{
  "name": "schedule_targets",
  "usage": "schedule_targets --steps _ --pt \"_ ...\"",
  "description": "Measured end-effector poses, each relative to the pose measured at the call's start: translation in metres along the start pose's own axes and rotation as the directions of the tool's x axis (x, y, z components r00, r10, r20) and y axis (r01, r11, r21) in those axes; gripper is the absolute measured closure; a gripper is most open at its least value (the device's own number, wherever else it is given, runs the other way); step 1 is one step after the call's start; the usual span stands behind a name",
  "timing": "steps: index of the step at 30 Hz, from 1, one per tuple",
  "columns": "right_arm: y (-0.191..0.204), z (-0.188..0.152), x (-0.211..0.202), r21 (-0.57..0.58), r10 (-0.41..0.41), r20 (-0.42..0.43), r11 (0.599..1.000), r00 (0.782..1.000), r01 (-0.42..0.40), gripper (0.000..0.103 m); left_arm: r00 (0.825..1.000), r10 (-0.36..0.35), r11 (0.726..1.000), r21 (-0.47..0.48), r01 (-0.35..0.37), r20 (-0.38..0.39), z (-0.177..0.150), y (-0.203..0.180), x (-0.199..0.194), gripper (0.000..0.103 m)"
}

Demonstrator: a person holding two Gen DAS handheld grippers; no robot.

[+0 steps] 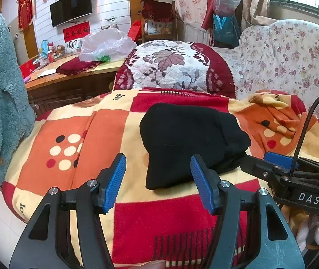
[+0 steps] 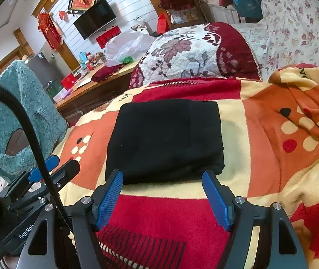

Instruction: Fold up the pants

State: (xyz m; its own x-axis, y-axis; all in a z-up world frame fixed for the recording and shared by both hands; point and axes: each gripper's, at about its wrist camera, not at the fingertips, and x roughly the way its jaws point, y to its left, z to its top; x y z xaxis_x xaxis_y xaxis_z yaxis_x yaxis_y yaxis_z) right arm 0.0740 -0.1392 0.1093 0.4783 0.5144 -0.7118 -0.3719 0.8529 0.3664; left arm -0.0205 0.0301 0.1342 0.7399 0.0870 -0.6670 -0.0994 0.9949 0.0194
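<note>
The black pants lie folded into a compact rectangle on the red, orange and cream blanket; they also show in the right wrist view. My left gripper is open and empty, just in front of the pants' near left corner. My right gripper is open and empty, its blue fingertips at the pants' near edge. The right gripper also shows in the left wrist view, at the pants' right side. The left gripper shows in the right wrist view, left of the pants.
A quilted floral cushion rises behind the blanket. A floral sofa stands at the right. A wooden table with a plastic bag is at the back left. A teal fleece garment hangs at the left.
</note>
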Motion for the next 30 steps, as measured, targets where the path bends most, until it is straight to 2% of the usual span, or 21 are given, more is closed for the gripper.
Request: schedule_targets --steps 30 --pt "-0.0006 -0.0021 0.0037 0.014 0.007 -0.015 1.0 1.0 -0.006 0.032 1.0 -0.001 1.0 0.009 0.001 0.0 -0.0019 -0.006 0.0002 0.043"
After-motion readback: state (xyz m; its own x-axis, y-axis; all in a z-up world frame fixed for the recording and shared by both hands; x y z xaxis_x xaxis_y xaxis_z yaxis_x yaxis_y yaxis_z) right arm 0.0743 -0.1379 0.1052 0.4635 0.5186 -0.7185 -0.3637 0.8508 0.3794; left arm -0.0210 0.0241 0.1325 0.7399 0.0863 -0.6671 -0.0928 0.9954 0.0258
